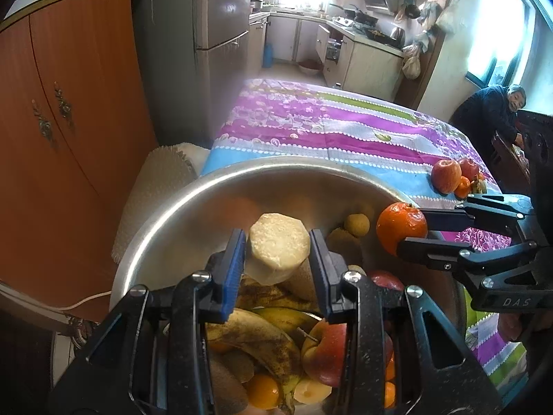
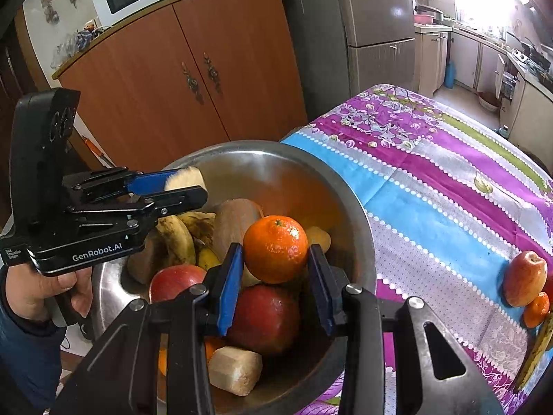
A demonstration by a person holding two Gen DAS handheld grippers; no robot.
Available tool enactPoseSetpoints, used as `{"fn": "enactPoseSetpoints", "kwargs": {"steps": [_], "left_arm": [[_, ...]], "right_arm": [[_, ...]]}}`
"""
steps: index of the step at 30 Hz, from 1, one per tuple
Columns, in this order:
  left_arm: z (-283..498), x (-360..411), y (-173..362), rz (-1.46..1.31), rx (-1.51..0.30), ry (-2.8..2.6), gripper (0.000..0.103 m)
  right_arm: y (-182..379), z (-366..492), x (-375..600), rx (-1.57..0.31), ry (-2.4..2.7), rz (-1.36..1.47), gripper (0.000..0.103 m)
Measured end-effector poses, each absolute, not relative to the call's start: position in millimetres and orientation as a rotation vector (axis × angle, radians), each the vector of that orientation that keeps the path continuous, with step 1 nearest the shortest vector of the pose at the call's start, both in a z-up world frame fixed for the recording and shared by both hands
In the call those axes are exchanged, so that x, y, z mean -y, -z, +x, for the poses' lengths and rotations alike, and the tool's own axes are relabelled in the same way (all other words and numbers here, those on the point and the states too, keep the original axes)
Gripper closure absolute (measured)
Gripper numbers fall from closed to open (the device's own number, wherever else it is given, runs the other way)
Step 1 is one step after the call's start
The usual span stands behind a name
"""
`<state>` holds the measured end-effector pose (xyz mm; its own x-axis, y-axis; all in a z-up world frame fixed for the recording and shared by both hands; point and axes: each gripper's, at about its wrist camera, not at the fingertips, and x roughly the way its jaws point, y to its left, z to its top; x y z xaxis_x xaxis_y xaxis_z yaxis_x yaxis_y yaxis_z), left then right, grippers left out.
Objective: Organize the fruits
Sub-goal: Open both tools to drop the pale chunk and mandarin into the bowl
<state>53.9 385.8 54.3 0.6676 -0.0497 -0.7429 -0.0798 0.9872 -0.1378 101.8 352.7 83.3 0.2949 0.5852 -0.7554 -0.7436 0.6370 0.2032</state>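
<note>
Left tongs (image 1: 278, 242) are clamping a pale, peeled chunk (image 1: 279, 242), its cut face turned toward the camera, and holding it above the steel bowl (image 1: 166, 214). Below the tongs, bananas (image 1: 255, 332), an apple (image 1: 325, 352) and kiwis are lying heaped in the bowl, so the chunk is probably being lifted clear for sorting. Off to the right of these tongs, the right tongs (image 1: 411, 231) are gripping an orange (image 1: 401, 228) over the bowl's rim. Beyond that, well apart, a small group of apples (image 1: 447, 175) and an orange is sitting on the table (image 1: 311, 131), likely the sorted pile.

Right tongs (image 2: 274, 254) are squeezing the orange (image 2: 275, 249) by its sides, keeping it raised over the bowl (image 2: 359, 228) and a red apple (image 2: 264, 318) just beneath. To the left of these tongs, the left tongs (image 2: 183, 186) are pinching the chunk (image 2: 186, 179), held by a hand (image 2: 38, 290). Far right, an apple (image 2: 524, 278) is waiting on the table (image 2: 432, 207), where this orange seems headed.
</note>
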Motion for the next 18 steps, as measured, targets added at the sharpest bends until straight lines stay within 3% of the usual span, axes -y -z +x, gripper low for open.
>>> {"fn": "enactPoseSetpoints", "kwargs": {"steps": [3,8,14,18], "left_arm": [[53.5,-384.9,-55.3,-0.164,-0.839,-0.022,0.064],[51.6,-384.3,-57.0,-0.159,-0.83,-0.034,0.043],[50.7,-382.7,-56.6,-0.154,-0.828,-0.043,0.033],[49.7,-382.3,-58.0,-0.15,-0.823,-0.055,0.032]], "right_arm": [[-83.0,101.5,-353.5,-0.909,-0.892,-0.203,0.061],[-87.6,99.9,-353.0,-0.896,-0.893,-0.198,0.061],[-89.6,95.9,-351.8,-0.881,-0.896,-0.191,0.058],[-94.0,90.1,-349.6,-0.863,-0.903,-0.184,0.057]]}}
